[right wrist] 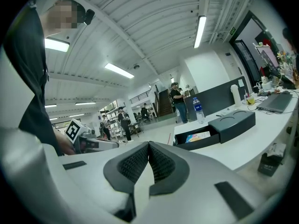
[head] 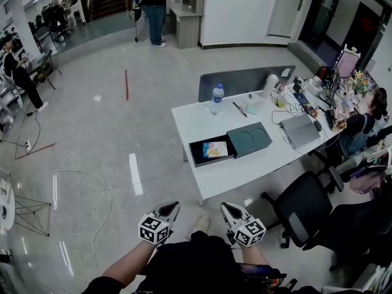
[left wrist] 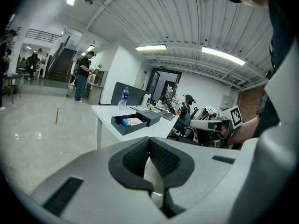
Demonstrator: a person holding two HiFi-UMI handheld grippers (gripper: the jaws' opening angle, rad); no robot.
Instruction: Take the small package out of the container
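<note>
An open dark box (head: 211,151) lies on the white table (head: 202,124), with a small colourful package (head: 215,149) inside it. Its dark green lid (head: 249,139) rests just to the right. The same box (left wrist: 130,123) and box (right wrist: 197,138) show far ahead in both gripper views. My left gripper (head: 171,208) and right gripper (head: 228,209) hang side by side over the floor, well short of the table's near edge. Both are shut with nothing between the jaws.
A water bottle (head: 216,98), a laptop (head: 299,129) and desk clutter occupy the table's far side. A black office chair (head: 303,214) stands right of the table. A person sits at the right end, others stand farther off. A cable (head: 92,182) loops on the floor.
</note>
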